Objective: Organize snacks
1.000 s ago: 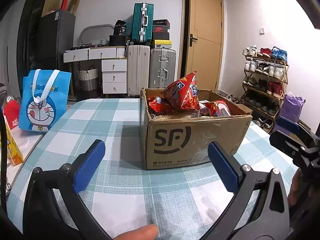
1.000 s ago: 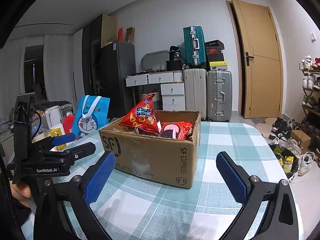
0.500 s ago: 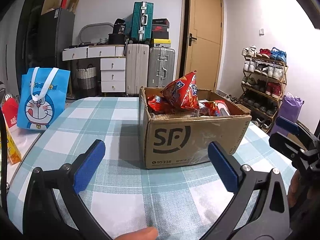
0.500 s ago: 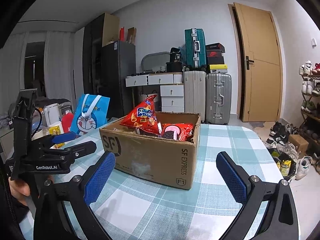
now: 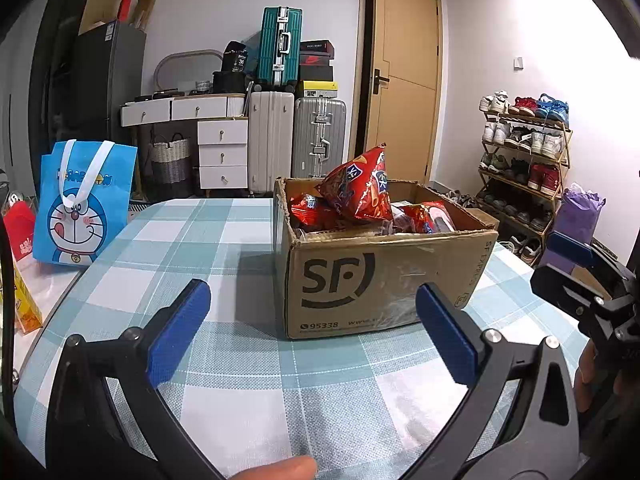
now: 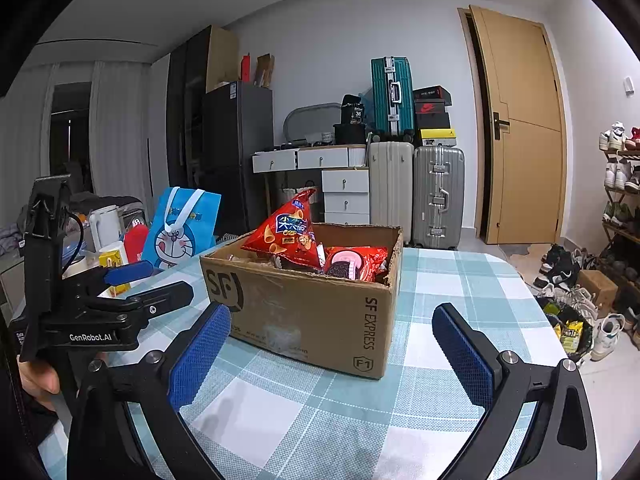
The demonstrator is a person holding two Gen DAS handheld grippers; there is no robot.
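Observation:
A brown SF cardboard box stands open on the checked tablecloth and also shows in the right wrist view. A red triangular chip bag sticks up out of it among other red snack packs; the same bag shows in the right wrist view beside a red cookie pack. My left gripper is open and empty, a little before the box. My right gripper is open and empty, near the box's front corner.
A blue Doraemon bag stands at the table's left, with a yellow carton and a red pack beside it. Suitcases, drawers and a shoe rack stand behind. The table's right edge drops to the floor.
Both grippers have risen slightly and drifted a little; the box sits lower in both views. Both stay open and empty.

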